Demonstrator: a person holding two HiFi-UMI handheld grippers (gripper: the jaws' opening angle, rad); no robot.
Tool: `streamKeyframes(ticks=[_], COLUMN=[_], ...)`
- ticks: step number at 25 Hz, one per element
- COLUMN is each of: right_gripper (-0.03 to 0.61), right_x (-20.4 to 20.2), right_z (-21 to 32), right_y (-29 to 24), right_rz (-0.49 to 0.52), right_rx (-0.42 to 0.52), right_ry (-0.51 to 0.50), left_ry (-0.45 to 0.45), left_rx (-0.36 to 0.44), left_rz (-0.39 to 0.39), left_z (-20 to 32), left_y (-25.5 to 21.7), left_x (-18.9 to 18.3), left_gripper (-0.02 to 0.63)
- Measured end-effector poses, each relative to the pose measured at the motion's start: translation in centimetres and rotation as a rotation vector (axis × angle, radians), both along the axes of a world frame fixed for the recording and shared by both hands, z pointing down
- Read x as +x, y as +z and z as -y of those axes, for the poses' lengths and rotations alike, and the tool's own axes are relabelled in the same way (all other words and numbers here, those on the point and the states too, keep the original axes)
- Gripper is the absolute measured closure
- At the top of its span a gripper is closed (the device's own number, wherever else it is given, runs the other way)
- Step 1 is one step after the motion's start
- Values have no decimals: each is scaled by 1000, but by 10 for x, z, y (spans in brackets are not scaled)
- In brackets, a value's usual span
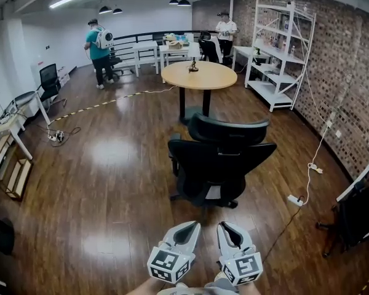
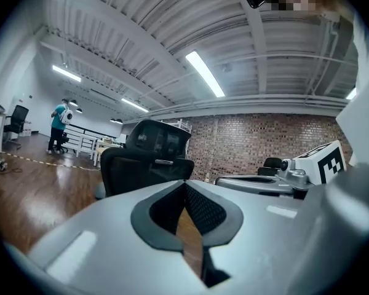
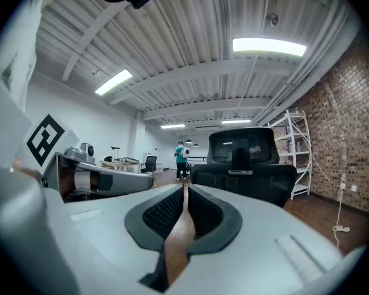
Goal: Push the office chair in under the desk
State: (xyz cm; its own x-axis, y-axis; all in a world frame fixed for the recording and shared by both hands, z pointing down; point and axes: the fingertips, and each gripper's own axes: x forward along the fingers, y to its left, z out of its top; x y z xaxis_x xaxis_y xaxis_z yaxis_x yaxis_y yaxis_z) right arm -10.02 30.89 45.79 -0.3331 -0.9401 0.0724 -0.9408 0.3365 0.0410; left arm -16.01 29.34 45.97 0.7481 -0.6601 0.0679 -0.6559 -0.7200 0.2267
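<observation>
A black office chair stands on the wooden floor with its back toward me, a short way in front of a round wooden table. The same chair fills the middle of the left gripper view and shows as the chair in the right gripper view. My left gripper and right gripper are side by side at the bottom of the head view, level, pointing at the chair's back and apart from it. Both are shut with nothing between their jaws.
A white shelf unit stands against the brick wall at right. A power strip and cable lie on the floor right of the chair. Desks and another chair line the left side. Two persons stand at the back.
</observation>
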Motion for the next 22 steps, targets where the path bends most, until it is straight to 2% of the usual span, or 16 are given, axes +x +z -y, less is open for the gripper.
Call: streamKeyframes(ticks=[8, 22], right_gripper=[571, 563], right_x=[28, 103], right_z=[28, 103], right_y=[4, -2], right_rz=[6, 12], right_rx=[8, 32], right_ry=[1, -58], left_ry=[-17, -75], left_rx=[-14, 2], left_rz=[16, 47], left_z=[27, 103], left_y=[10, 4], left_x=[19, 88], left_gripper=[598, 598])
